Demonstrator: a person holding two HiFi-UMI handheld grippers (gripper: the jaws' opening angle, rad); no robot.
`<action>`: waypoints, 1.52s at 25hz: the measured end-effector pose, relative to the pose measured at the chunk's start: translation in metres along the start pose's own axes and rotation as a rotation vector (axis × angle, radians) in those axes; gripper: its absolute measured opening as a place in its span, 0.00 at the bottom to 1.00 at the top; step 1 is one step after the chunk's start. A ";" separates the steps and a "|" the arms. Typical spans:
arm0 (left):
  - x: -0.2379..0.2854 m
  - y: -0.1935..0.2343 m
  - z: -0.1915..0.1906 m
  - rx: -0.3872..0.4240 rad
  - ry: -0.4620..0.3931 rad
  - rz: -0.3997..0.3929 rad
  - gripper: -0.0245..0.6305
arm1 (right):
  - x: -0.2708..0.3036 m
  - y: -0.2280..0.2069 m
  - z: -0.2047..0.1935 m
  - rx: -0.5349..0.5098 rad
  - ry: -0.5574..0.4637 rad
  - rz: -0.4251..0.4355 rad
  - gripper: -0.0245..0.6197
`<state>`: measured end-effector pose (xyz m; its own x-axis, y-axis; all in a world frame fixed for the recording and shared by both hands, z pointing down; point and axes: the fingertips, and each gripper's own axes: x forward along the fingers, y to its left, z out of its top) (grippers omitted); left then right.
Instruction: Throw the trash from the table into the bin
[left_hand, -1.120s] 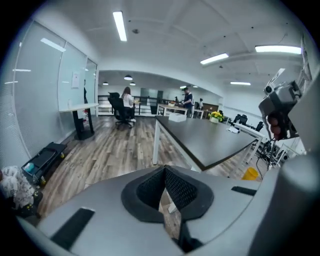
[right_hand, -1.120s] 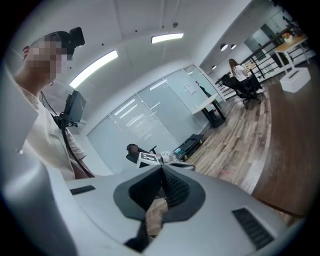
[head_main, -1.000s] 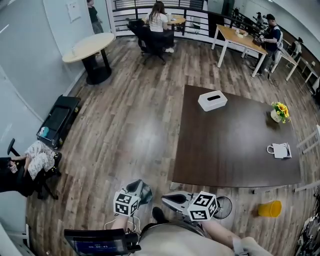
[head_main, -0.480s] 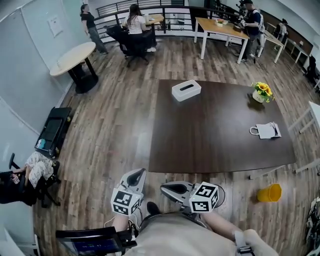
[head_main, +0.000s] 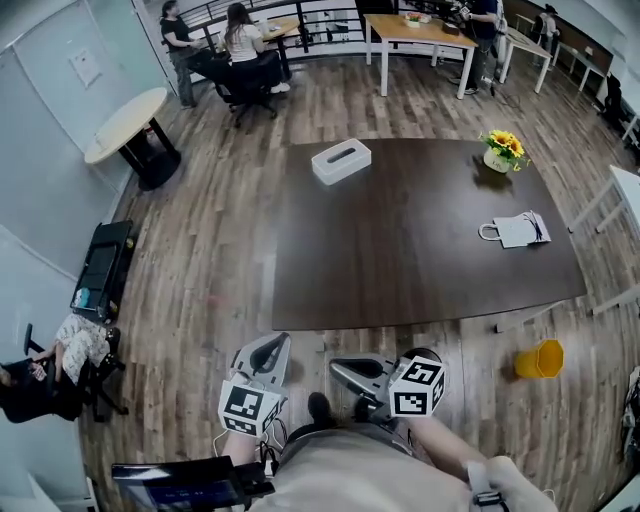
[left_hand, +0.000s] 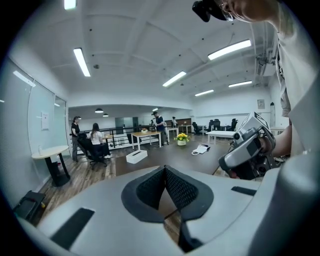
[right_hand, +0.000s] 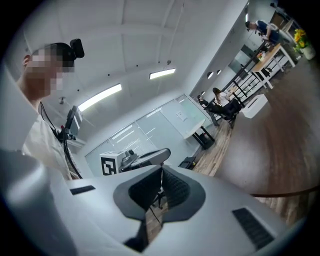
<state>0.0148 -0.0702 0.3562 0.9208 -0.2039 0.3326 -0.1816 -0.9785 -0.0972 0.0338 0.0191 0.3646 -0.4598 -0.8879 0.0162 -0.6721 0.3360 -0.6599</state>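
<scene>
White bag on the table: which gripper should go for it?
Likely right. The white bag lies at the right of the table, the yellow bin on the floor there too; the right gripper, shut and empty, is on that side.

left hand-held gripper (left_hand: 165, 170) closed, empty, facing table (left_hand: 172, 156).

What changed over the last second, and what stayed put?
The person has moved round to face the dark table, now centred in the head view rather than at its right. Nothing was gripped or released: left gripper and right gripper stay shut, empty. The tissue box, flowers, paper bag, yellow bin unmoved.
</scene>
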 end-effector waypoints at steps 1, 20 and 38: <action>0.001 -0.001 0.002 0.008 0.000 -0.008 0.06 | -0.002 -0.001 0.002 0.004 -0.008 -0.008 0.06; 0.048 -0.038 0.018 -0.005 -0.132 -0.472 0.06 | -0.012 0.009 0.004 -0.018 -0.161 -0.391 0.06; 0.074 -0.208 0.075 0.180 -0.136 -0.589 0.06 | -0.183 0.013 -0.001 0.008 -0.348 -0.427 0.06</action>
<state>0.1467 0.1200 0.3310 0.8862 0.3851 0.2577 0.4197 -0.9028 -0.0943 0.1085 0.1864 0.3542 0.0731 -0.9967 0.0351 -0.7518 -0.0782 -0.6547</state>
